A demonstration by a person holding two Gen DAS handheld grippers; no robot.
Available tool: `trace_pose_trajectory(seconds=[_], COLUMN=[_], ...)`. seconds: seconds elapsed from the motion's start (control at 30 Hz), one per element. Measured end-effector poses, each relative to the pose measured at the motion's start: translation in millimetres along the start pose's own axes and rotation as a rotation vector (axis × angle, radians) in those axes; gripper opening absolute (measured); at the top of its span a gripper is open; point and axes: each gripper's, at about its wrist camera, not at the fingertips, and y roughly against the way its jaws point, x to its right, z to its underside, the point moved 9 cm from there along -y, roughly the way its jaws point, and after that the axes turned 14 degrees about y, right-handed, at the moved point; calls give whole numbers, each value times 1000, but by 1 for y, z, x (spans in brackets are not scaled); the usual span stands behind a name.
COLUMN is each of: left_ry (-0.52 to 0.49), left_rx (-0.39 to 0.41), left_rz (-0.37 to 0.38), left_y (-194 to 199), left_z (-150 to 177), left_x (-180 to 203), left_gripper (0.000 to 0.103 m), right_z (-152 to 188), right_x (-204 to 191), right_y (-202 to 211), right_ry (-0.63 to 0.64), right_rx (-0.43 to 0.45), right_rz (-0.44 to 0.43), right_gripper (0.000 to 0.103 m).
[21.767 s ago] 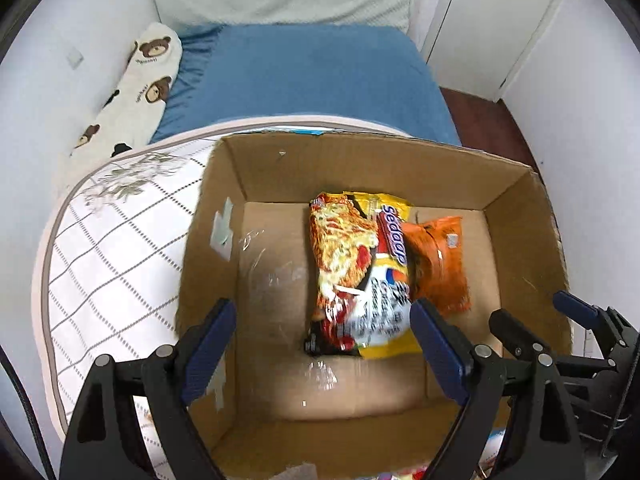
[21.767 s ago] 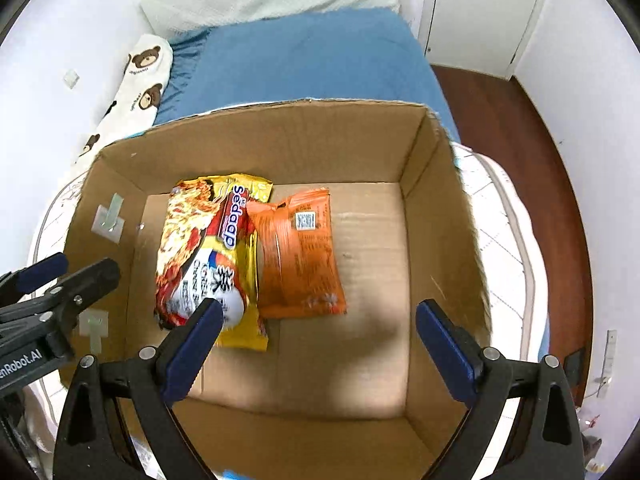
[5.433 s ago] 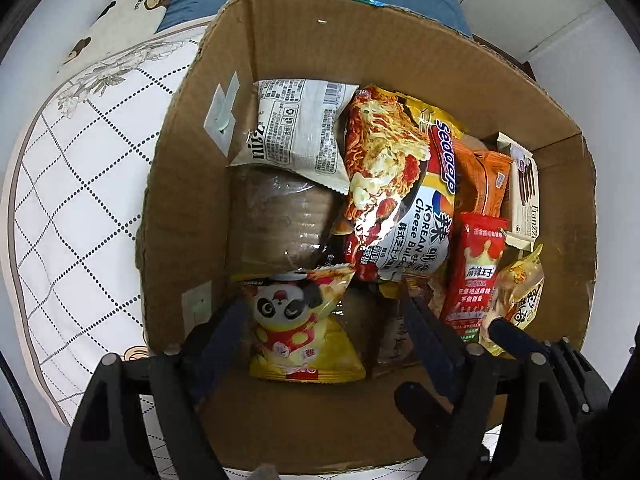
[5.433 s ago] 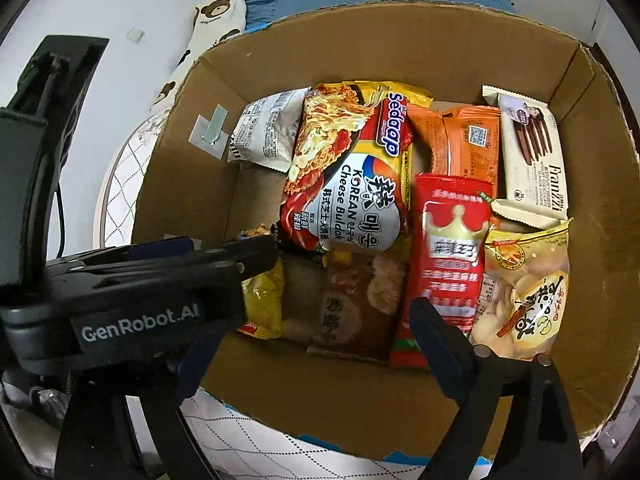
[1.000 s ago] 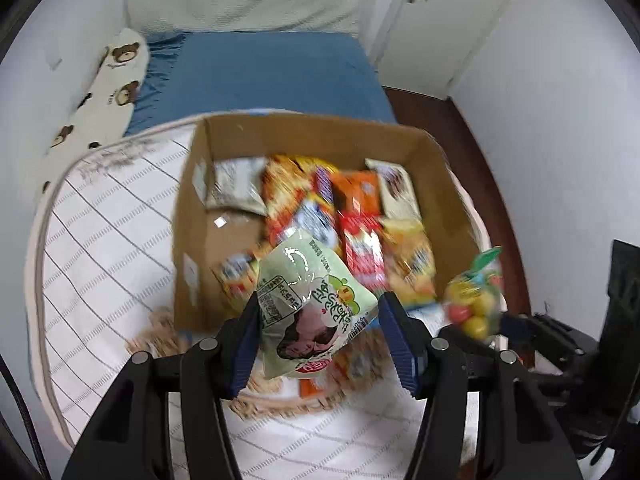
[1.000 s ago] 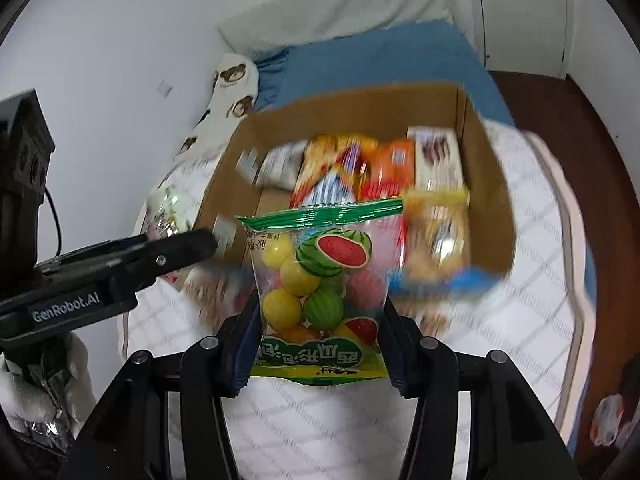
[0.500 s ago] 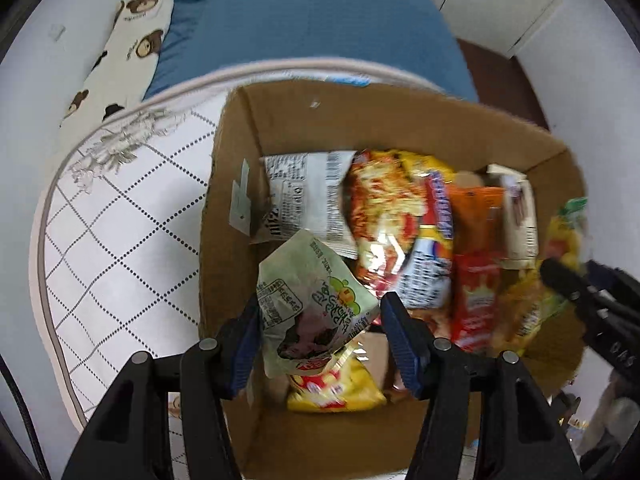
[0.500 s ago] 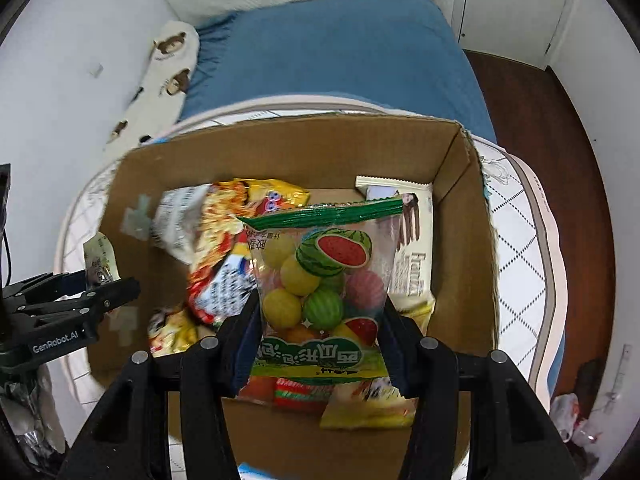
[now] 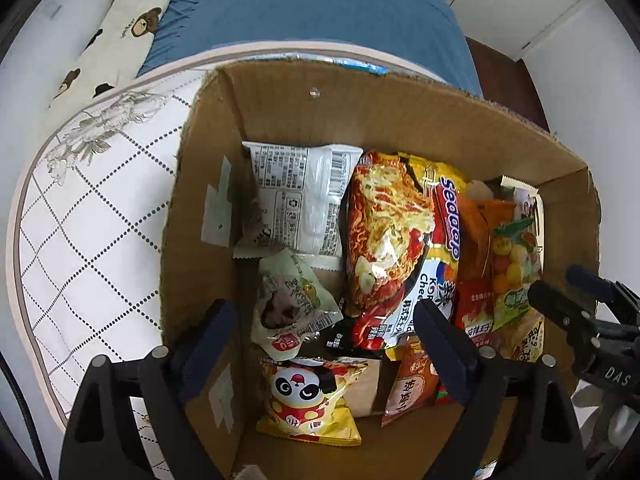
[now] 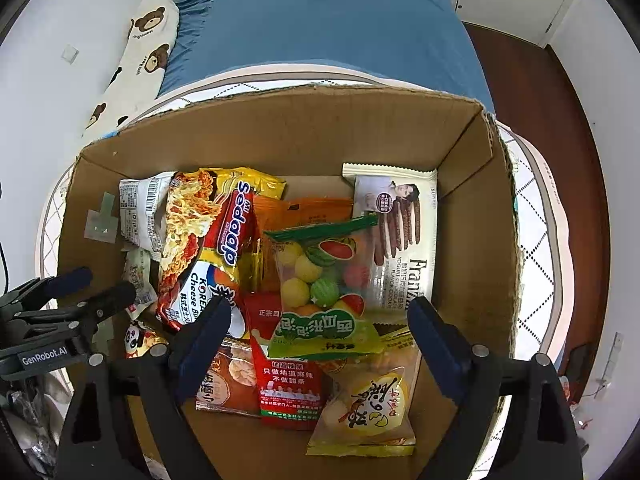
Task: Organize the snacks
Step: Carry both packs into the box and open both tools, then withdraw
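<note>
Lowest in the left wrist view, the left claw (image 9: 326, 344) stands with its fingers apart and nothing between them, over the near end of the cardboard box (image 9: 400, 120). Just past its tips lie the yellow panda packet (image 9: 310, 398) at lower centre and, above that, the pale green pouch (image 9: 290, 300), resting loose on the other snacks by the box's left wall. Further up, a white wrapper (image 9: 296, 196) fills the upper-left corner and the Sedaap noodle pack (image 9: 396, 256) runs through the middle.

In the right wrist view, the right claw (image 10: 320, 332) is likewise spread wide and holds nothing. Near it, at lower centre, sit a red spicy-strip packet (image 10: 286, 380) and a yellow round-snack bag (image 10: 368, 408). The fruit candy bag (image 10: 328, 288) lies free at the frame's centre, on top of its neighbours, overlapping the Franzzi cookie pack (image 10: 400, 232) to its right. The left claw's side shows at the left edge. Beyond the box's far wall, at the top of both frames, lie a blue bed sheet (image 10: 320, 20) and a bear-print pillow (image 10: 136, 60).
</note>
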Motion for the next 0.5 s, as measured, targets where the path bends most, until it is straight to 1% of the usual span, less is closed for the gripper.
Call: trace_pose_trajectory(seconds=[0.13, 0.2, 0.27, 0.37, 0.5], left_ry=[-14, -31, -58, -77, -65], left_rx=[26, 29, 41, 74, 131], left_rz=[-15, -22, -29, -44, -28], left_y=[6, 10, 15, 24, 40], left_z=[1, 7, 15, 23, 34], left_x=[0, 3, 5, 4, 1], left_gripper=[92, 92, 92, 92, 92], right_z=[4, 9, 15, 25, 37], right_x=[-1, -2, -4, -8, -14], right_y=[10, 12, 11, 13, 21], right_ry=[-5, -14, -19, -4, 8], right_rx=[15, 19, 22, 32, 56], right_rz=[16, 10, 10, 30, 50], right_gripper=[95, 98, 98, 98, 98])
